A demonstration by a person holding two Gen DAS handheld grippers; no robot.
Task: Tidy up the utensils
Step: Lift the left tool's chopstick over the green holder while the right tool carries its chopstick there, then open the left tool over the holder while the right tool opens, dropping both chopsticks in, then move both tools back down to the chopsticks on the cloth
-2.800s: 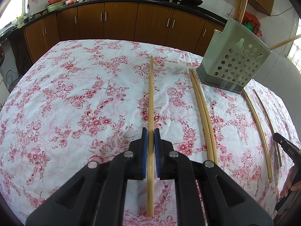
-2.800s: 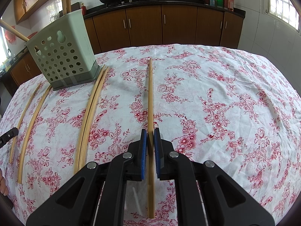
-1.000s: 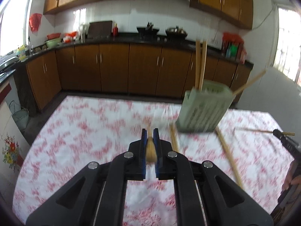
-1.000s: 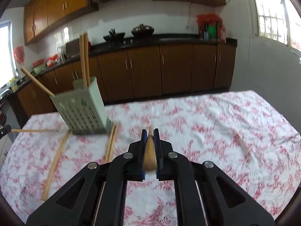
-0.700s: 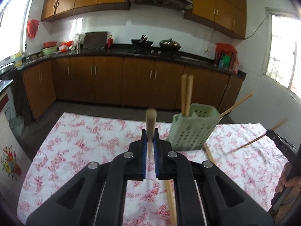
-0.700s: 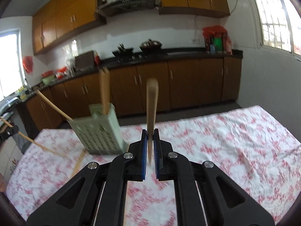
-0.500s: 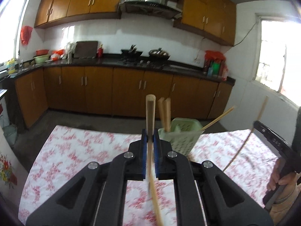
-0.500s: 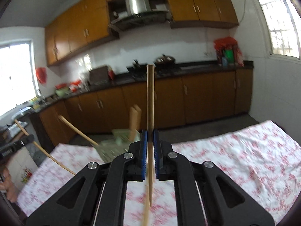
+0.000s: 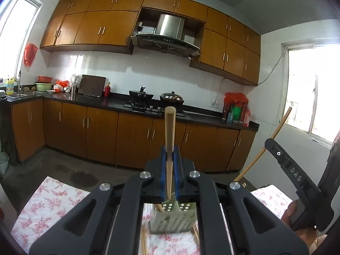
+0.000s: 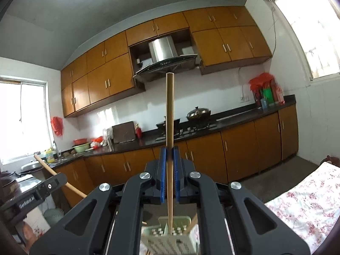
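Note:
My left gripper (image 9: pixel 169 155) is shut on a wooden chopstick (image 9: pixel 170 131) held upright; its lower tip points at the pale green perforated utensil holder (image 9: pixel 173 221) seen below between my jaws. My right gripper (image 10: pixel 169 155) is shut on a second chopstick (image 10: pixel 170 114), also upright, its lower tip just above the same holder (image 10: pixel 170 238). Other chopsticks stand in the holder. The right gripper with its chopstick also shows in the left wrist view (image 9: pixel 282 159), and the left gripper shows in the right wrist view (image 10: pixel 42 189).
The holder stands on a table with a red-flowered white cloth (image 9: pixel 51 201). More chopsticks lie on the cloth beside the holder (image 9: pixel 144 242). Brown kitchen cabinets (image 9: pixel 102 136) and a counter with a stove lie beyond the table.
Both grippers lifted their chopsticks off the cloth, swung them upright and moved over the holder. The views tilted up from the table to the kitchen wall.

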